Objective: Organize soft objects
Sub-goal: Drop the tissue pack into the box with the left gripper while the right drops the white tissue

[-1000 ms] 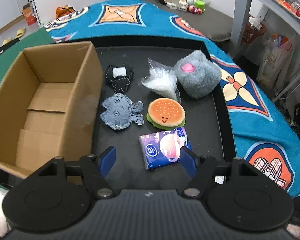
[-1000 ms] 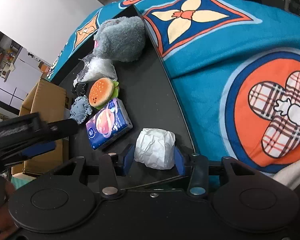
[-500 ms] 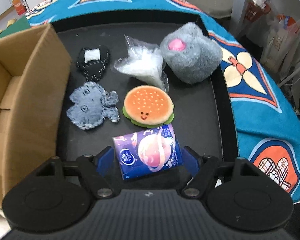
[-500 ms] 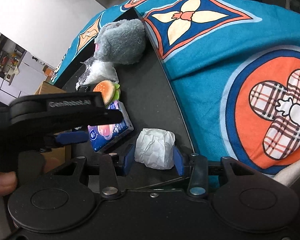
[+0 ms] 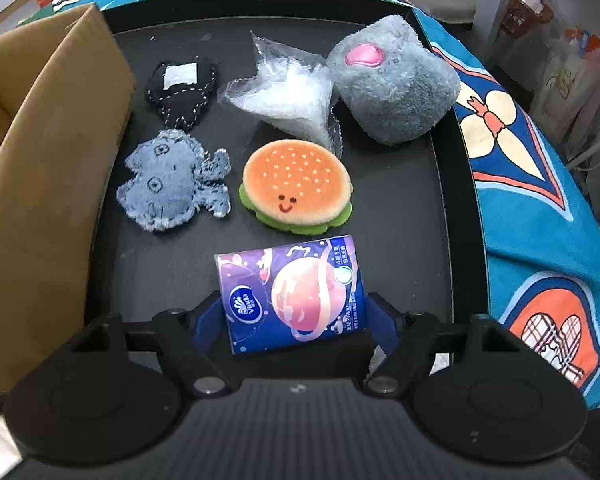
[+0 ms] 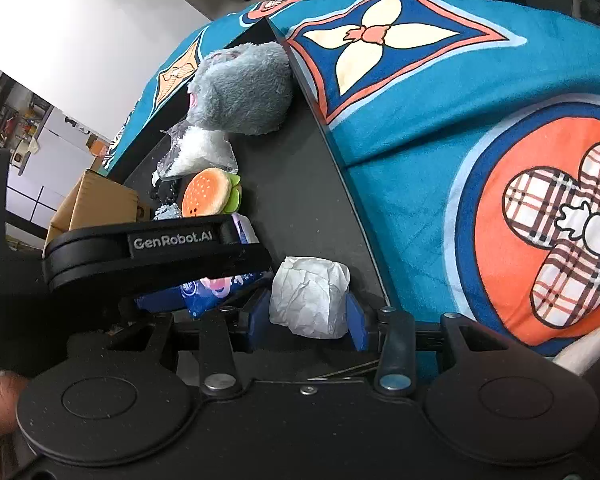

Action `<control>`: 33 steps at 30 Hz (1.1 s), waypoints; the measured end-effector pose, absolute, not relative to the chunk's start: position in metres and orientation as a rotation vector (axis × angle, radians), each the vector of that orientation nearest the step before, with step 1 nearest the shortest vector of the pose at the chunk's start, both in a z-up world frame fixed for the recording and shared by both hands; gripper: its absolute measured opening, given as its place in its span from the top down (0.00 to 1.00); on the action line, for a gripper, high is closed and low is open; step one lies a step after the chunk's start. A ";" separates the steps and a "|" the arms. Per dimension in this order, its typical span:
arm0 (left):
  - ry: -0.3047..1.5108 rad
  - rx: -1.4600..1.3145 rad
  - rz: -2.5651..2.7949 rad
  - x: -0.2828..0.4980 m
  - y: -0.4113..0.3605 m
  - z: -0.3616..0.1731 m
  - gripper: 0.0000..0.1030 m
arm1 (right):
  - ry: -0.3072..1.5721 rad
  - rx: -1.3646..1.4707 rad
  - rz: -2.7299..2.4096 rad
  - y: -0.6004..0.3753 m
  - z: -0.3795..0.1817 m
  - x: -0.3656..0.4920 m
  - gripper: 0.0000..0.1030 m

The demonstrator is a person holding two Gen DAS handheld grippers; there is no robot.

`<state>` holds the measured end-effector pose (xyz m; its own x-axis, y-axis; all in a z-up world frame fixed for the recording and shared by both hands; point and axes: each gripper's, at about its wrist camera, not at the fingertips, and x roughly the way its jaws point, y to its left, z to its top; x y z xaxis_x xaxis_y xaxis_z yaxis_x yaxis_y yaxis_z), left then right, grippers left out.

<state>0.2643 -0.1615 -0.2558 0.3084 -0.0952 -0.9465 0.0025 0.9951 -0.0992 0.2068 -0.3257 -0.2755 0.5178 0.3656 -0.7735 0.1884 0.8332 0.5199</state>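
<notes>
Purple tissue pack [image 5: 296, 292] flat on black tray [image 5: 400, 216], straddled by spread left fingers [image 5: 204, 322], contact unclear. Crumpled white paper wad [image 6: 310, 296] clamped between right fingers [image 6: 356, 320] at tray's near edge. Beyond: burger plush [image 5: 296, 186], cardboard box [image 5: 40, 184], blue patterned cloth [image 6: 440, 128], white wall [image 6: 80, 40].

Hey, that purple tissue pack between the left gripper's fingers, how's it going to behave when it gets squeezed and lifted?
The tissue pack looks soft and plump, so it will probably give under the left hand-held gripper rather than resist. Its wrapper is glossy film, so it may slip if held lightly. It lies flat on the tray and seems unlikely to roll.
</notes>
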 end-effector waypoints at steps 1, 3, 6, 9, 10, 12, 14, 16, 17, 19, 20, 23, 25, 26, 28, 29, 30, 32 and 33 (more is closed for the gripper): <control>1.253 -0.088 -0.064 0.263 -0.161 -0.255 0.29 | 1.040 0.602 0.111 -0.326 -0.275 0.207 0.61; 1.244 -0.097 -0.063 0.259 -0.159 -0.250 0.30 | 1.044 0.609 0.109 -0.327 -0.274 0.205 0.61; 1.223 -0.111 -0.073 0.254 -0.157 -0.240 0.30 | 1.042 0.618 0.101 -0.328 -0.271 0.203 0.61; 1.195 -0.116 -0.080 0.250 -0.157 -0.227 0.30 | 1.022 0.613 0.094 -0.329 -0.263 0.200 0.61; 1.188 -0.120 -0.083 0.249 -0.156 -0.224 0.30 | 1.014 0.613 0.093 -0.329 -0.260 0.199 0.61; 1.169 -0.130 -0.090 0.246 -0.155 -0.214 0.30 | 0.996 0.606 0.094 -0.329 -0.253 0.196 0.61; 1.151 -0.132 -0.096 0.242 -0.153 -0.206 0.30 | 0.983 0.601 0.097 -0.328 -0.246 0.194 0.61; 1.133 -0.134 -0.101 0.238 -0.151 -0.198 0.30 | 0.968 0.592 0.099 -0.326 -0.240 0.192 0.61; 1.125 -0.137 -0.102 0.237 -0.149 -0.194 0.30 | 0.961 0.589 0.102 -0.324 -0.236 0.191 0.61; 1.111 -0.146 -0.102 0.233 -0.145 -0.187 0.30 | 0.950 0.578 0.104 -0.321 -0.229 0.190 0.61; 1.104 -0.148 -0.100 0.231 -0.143 -0.184 0.30 | 0.945 0.570 0.103 -0.319 -0.225 0.189 0.61; 1.082 -0.150 -0.095 0.226 -0.136 -0.171 0.30 | 0.930 0.553 0.108 -0.314 -0.213 0.188 0.61; 1.064 -0.151 -0.094 0.222 -0.132 -0.163 0.30 | 0.920 0.541 0.113 -0.311 -0.206 0.187 0.61; 1.057 -0.153 -0.092 0.221 -0.130 -0.160 0.30 | 0.915 0.536 0.116 -0.309 -0.202 0.187 0.61; 1.040 -0.156 -0.091 0.217 -0.124 -0.152 0.30 | 0.902 0.523 0.118 -0.306 -0.195 0.186 0.61; 1.032 -0.160 -0.089 0.215 -0.121 -0.148 0.30 | 0.896 0.519 0.120 -0.303 -0.193 0.186 0.61; 1.026 -0.162 -0.085 0.214 -0.117 -0.145 0.30 | 0.891 0.516 0.122 -0.302 -0.190 0.185 0.61; 1.016 -0.171 -0.076 0.211 -0.110 -0.140 0.30 | 0.882 0.507 0.126 -0.297 -0.184 0.183 0.61; 1.009 -0.174 -0.072 0.209 -0.106 -0.137 0.30 | 0.879 0.504 0.129 -0.295 -0.181 0.182 0.61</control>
